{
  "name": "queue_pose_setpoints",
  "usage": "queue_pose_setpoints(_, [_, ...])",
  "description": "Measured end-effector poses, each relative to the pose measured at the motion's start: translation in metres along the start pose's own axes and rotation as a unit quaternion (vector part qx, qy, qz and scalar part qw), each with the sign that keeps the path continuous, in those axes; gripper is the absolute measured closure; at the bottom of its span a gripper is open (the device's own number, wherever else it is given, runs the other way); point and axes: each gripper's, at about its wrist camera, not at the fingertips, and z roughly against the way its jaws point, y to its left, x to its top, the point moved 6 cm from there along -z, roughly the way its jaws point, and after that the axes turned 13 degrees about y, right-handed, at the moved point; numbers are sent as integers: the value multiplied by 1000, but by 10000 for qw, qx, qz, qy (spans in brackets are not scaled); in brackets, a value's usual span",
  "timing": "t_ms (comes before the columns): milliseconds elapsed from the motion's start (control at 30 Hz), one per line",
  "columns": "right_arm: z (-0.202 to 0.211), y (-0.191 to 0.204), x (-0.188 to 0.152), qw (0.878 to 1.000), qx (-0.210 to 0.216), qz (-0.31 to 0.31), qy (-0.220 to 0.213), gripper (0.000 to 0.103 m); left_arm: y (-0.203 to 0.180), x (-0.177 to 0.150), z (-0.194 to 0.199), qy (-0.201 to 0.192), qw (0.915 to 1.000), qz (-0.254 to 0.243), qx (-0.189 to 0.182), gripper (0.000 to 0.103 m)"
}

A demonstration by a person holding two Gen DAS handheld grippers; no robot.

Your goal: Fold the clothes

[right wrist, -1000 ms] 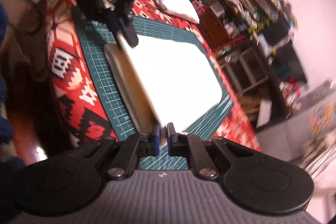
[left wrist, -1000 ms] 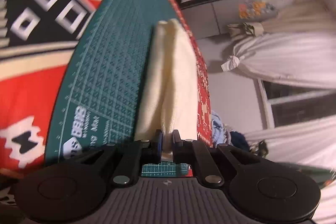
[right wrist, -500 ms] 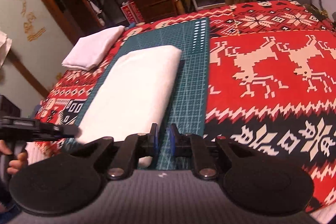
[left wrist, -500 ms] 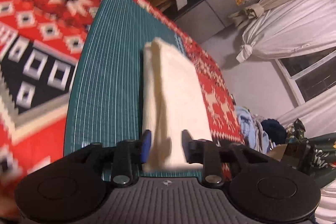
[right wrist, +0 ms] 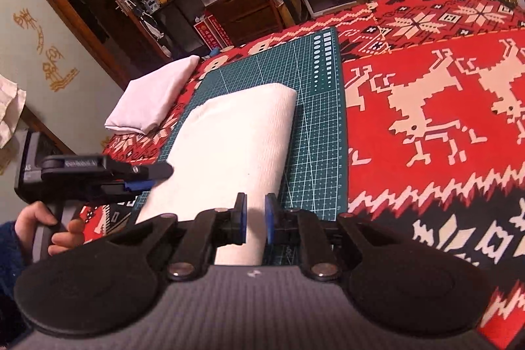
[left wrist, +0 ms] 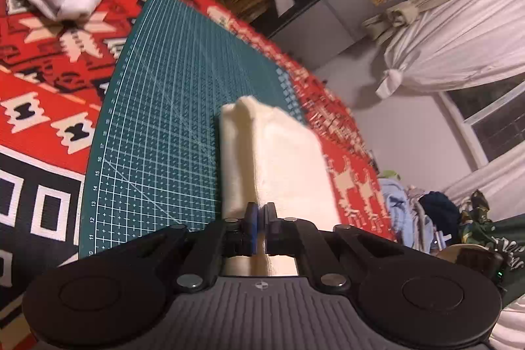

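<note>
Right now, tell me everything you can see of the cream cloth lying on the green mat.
The cream cloth is folded into a thick, soft-looking rectangle with a fine ribbed weave and rounded edges. It lies flat along the green cutting mat, clear of the white folded pile. The left gripper has its fingers nearly closed at the cloth's near edge. The right gripper hangs open at another edge.

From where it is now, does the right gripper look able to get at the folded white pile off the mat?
Probably yes. The right gripper is open, and only the flat cream cloth lies between it and the white pile.
</note>
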Motion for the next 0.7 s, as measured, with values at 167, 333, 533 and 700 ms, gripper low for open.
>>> queue_pose_setpoints(167, [-8, 4, 5, 10000, -26, 78, -17, 89, 0, -6, 8, -214, 9990, -191, 344, 99])
queue_pose_setpoints(333, [-12, 14, 10, 9994, -63, 322, -74, 89, 15, -11, 1, -158, 9998, 85, 115, 99])
queue_pose_setpoints(533, [-36, 44, 13, 9952, -255, 942, 114, 93, 25, -17, 2, -215, 9987, 418, -193, 99])
queue_pose_setpoints(700, [-55, 77, 8, 9881, -235, 1492, 296, 92, 34, -20, 2, -283, 9954, 738, -533, 98])
